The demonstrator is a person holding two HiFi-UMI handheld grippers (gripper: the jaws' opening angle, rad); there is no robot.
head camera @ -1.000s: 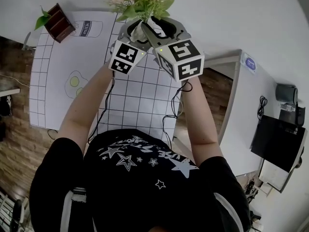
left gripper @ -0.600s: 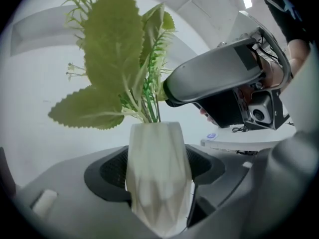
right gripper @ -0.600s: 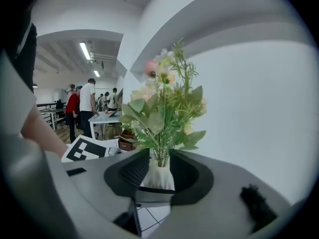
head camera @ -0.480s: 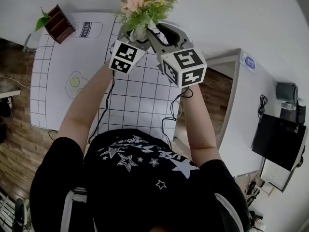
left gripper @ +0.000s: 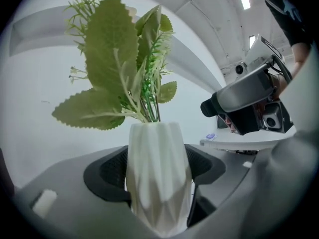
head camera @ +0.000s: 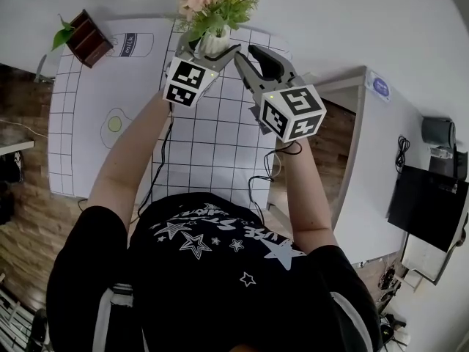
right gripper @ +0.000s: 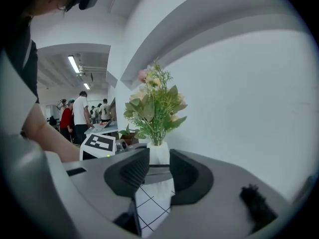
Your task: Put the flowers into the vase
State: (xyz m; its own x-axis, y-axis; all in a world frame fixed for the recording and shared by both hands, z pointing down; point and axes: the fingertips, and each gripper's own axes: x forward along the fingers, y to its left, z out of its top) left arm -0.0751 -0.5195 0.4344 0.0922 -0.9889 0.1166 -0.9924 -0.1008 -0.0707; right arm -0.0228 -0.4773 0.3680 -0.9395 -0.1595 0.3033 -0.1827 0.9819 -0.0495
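Observation:
A white faceted vase (head camera: 213, 44) stands at the far edge of the gridded mat (head camera: 212, 145) with a bunch of pink flowers and green leaves (head camera: 216, 2) in it. My left gripper (head camera: 210, 52) is shut on the vase, and its dark pads (left gripper: 113, 172) press the vase (left gripper: 158, 178) from both sides under the leaves (left gripper: 124, 78). My right gripper (head camera: 250, 57) hovers just right of the vase, open with nothing between its jaws. Its own view shows the vase (right gripper: 159, 153) and the flowers (right gripper: 154, 106) beyond its jaws (right gripper: 158, 176).
A small brown wooden box with a green plant (head camera: 86, 35) sits at the mat's far left corner. Milk-bottle (head camera: 133, 44) and egg (head camera: 113, 123) drawings mark the mat. A white side table (head camera: 381, 160) stands to the right. Several people (right gripper: 82, 116) stand far off.
My right gripper has drawn back to the right, away from the flower stems, and rolled a little. The left gripper and the vase have stayed in place.

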